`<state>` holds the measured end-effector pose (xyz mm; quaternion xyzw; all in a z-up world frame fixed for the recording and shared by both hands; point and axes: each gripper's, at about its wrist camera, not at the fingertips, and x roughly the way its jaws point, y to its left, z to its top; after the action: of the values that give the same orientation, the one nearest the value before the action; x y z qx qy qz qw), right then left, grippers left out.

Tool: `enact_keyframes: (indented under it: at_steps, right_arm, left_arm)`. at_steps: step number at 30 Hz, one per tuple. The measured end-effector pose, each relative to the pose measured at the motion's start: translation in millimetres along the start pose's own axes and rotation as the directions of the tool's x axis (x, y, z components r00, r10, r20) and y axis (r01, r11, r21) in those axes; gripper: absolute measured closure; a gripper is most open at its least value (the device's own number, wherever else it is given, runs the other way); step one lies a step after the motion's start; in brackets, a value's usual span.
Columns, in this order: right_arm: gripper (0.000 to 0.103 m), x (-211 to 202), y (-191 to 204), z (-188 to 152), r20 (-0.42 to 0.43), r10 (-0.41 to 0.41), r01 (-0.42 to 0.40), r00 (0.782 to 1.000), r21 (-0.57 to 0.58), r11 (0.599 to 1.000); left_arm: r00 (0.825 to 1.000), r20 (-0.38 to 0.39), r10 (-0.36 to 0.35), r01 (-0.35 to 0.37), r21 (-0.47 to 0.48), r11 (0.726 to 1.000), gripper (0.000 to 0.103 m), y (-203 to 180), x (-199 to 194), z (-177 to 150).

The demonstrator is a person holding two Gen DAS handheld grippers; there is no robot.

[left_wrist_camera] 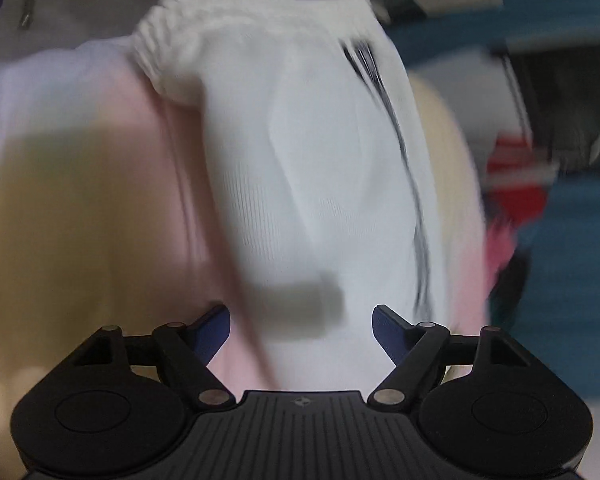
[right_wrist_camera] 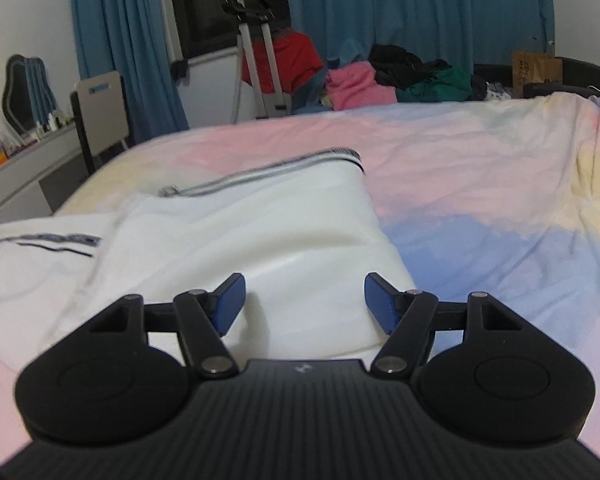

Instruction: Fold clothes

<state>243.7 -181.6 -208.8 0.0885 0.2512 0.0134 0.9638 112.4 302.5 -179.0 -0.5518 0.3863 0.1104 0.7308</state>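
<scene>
A white knit garment [right_wrist_camera: 236, 232] with dark striped trim lies partly folded on the pastel bedsheet [right_wrist_camera: 480, 184]. My right gripper [right_wrist_camera: 304, 300] is open and empty, low over the garment's near edge. In the left wrist view the same white garment [left_wrist_camera: 312, 168] is blurred, with a ribbed cuff [left_wrist_camera: 168, 52] at the top left and a dark stripe on the right. My left gripper [left_wrist_camera: 300, 330] is open and empty just above the cloth.
A pile of pink, black and green clothes [right_wrist_camera: 388, 76] lies beyond the bed's far edge. A metal stand [right_wrist_camera: 256, 60] with a red cloth stands by blue curtains [right_wrist_camera: 400, 4]. A desk and chair [right_wrist_camera: 100, 108] are at the left.
</scene>
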Motion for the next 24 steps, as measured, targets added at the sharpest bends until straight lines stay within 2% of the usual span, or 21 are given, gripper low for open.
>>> enact_keyframes:
  at_steps: [1, 3, 6, 10, 13, 15, 19, 22, 24]
  right_arm:
    - [0.035, -1, 3, 1, 0.009, 0.012, -0.012, 1.0, -0.008, 1.0]
    - [0.035, -3, 11, 3, 0.025, 0.037, -0.036, 0.999, -0.035, 0.999]
    - [0.035, -1, 27, 2, 0.033, 0.069, -0.066, 0.997, -0.096, 0.993]
    - [0.035, 16, 42, -11, -0.059, 0.108, -0.117, 0.992, -0.159, 0.98]
    - [0.033, 15, 41, -10, -0.064, 0.105, -0.114, 0.992, -0.154, 0.981]
    - [0.033, 12, 39, -9, -0.055, 0.099, -0.106, 0.994, -0.147, 0.983]
    - [0.035, 7, 35, -5, -0.037, 0.088, -0.092, 0.995, -0.133, 0.987]
    - [0.035, 3, 32, -2, -0.024, 0.08, -0.082, 0.997, -0.122, 0.989]
    - [0.035, -3, 20, 3, -0.006, 0.065, -0.065, 0.998, -0.067, 0.996]
  left_arm:
    - [0.999, 0.028, -0.017, 0.017, -0.025, 1.0, 0.027, 1, 2, 6]
    - [0.996, 0.085, -0.003, -0.001, 0.043, 0.999, 0.033, -7, 1, 8]
    - [0.985, 0.171, 0.011, -0.036, 0.14, 0.989, 0.054, -20, 0, 11]
    - [0.958, 0.285, 0.016, -0.094, 0.263, 0.96, 0.083, -36, -2, 16]
    - [0.93, 0.368, 0.009, -0.146, 0.347, 0.926, 0.089, -49, -3, 19]
    - [0.902, 0.432, -0.027, -0.173, 0.415, 0.893, 0.09, -65, -10, 9]
    - [0.822, 0.549, -0.15, -0.224, 0.553, 0.802, 0.091, -107, -33, -30]
    - [0.774, 0.59, -0.231, -0.208, 0.58, 0.788, 0.091, -139, -44, -66]
    - [0.742, 0.605, -0.289, -0.194, 0.606, 0.771, 0.091, -160, -49, -93]
